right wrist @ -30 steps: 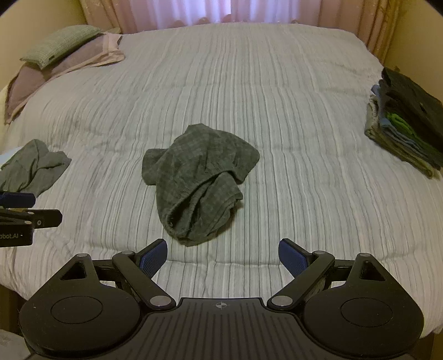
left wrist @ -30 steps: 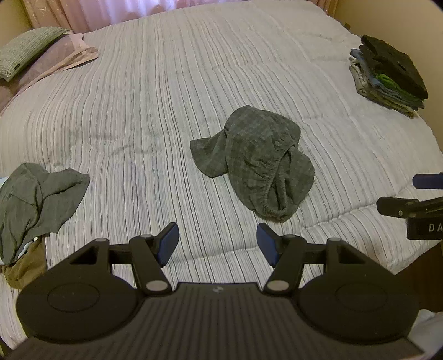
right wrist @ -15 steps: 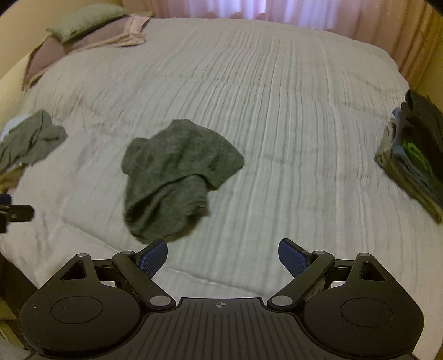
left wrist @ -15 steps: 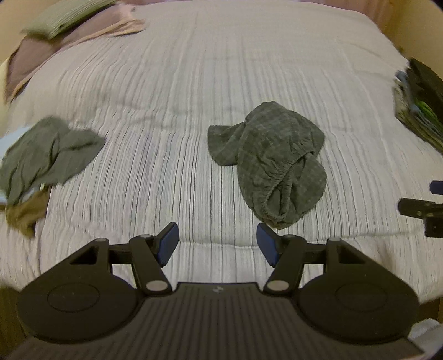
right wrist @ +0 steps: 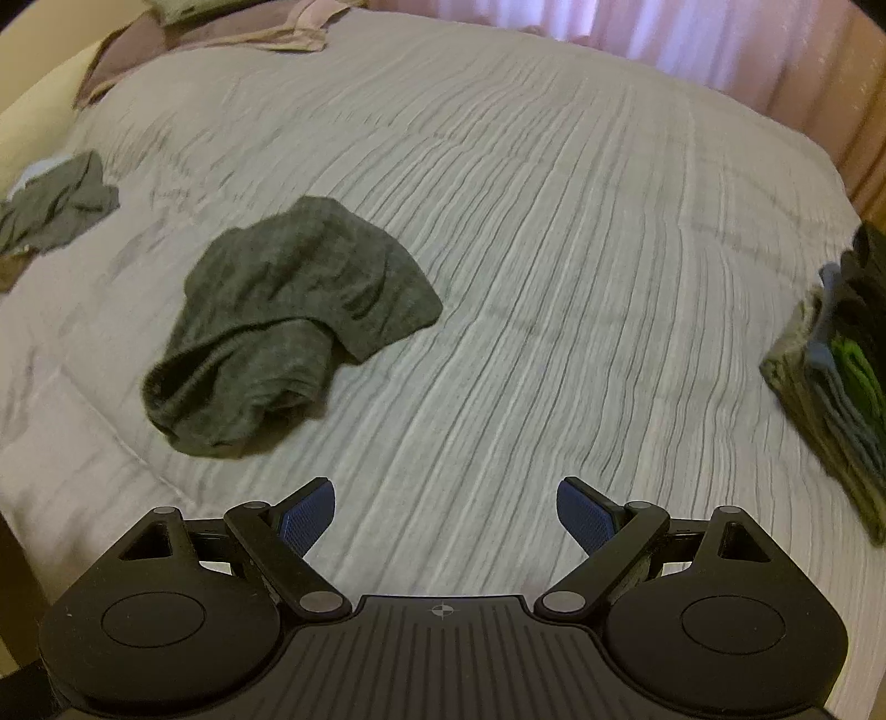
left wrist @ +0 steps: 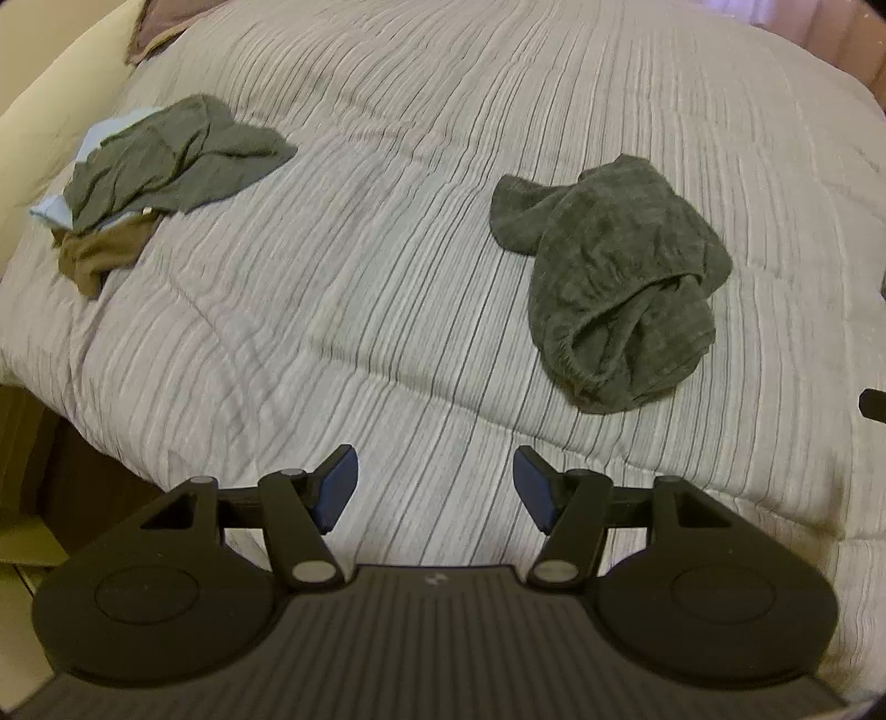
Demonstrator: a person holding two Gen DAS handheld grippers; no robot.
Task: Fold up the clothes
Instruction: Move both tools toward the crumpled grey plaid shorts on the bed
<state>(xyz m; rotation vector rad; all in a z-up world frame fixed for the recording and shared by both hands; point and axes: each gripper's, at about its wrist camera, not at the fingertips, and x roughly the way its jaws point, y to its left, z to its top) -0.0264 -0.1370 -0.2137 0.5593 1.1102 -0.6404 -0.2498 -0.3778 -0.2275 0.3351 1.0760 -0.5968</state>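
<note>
Bed cover (left wrist: 387, 310) lies bare and open between the crumpled grey garment (left wrist: 614, 277) at centre and the small heap of loose clothes (left wrist: 166, 160) near the left edge; the two are well apart. Bare cover also in front of both grippers down to the near edge of the bed. Right of the grey garment, a wide bare stretch (right wrist: 581, 288) runs to the stack of folded clothes (right wrist: 836, 354) at the right edge. Pillows (right wrist: 221, 33) occupy the far left corner.
</note>
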